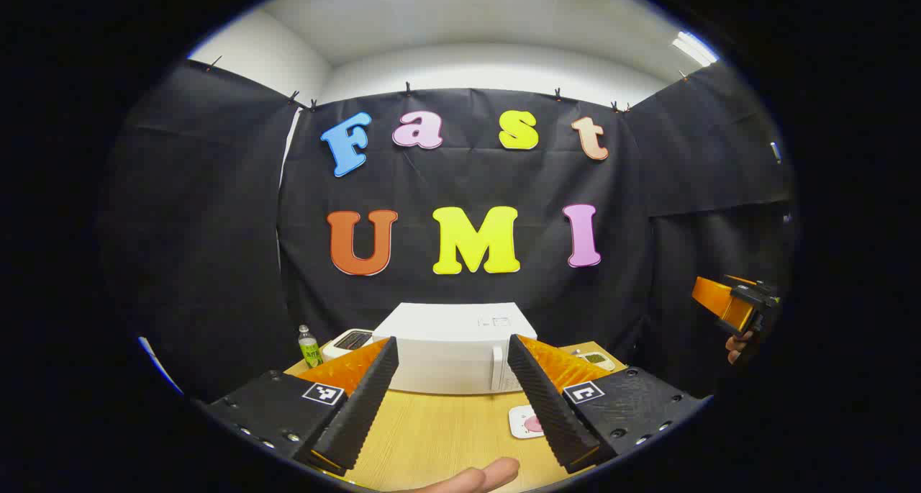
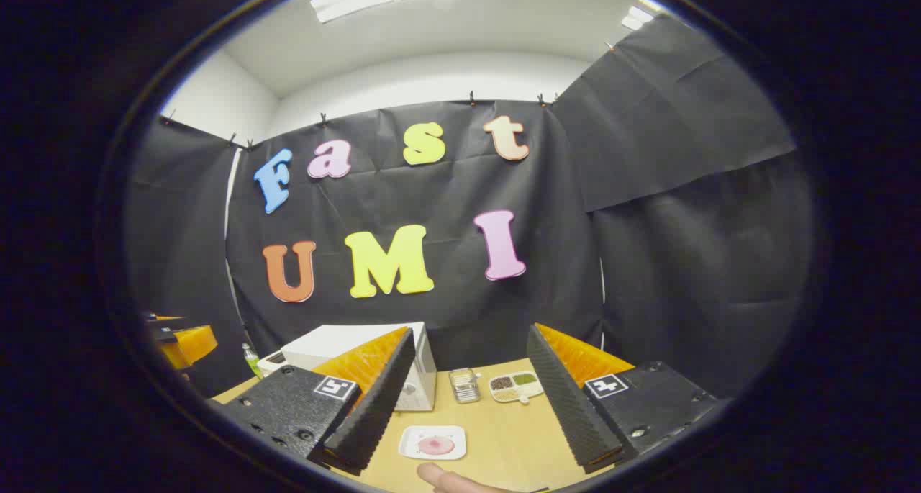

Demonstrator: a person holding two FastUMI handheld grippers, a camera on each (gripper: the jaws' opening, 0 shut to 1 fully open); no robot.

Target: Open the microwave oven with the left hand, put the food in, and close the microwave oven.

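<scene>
Fingertip of a hand [image 1: 482, 475] pokes in at the near bench [image 1: 432, 435] edge. Both the left gripper [image 1: 453, 399] and right gripper [image 2: 464, 406] hover spread wide, grasping nothing. Between them, a white plate with pink food [image 2: 433, 442] lies before the closed microwave oven [image 1: 453, 349].

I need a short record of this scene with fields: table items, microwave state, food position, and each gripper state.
microwave: white microwave at the back of the wooden table, door closed
food: pink food on a white plate, on the table in front of the microwave
other items: green bottle and toaster left of the microwave; divided tray and small metal box to its right
left gripper: open, holding nothing
right gripper: open, holding nothing
task progress: not yet begun
</scene>
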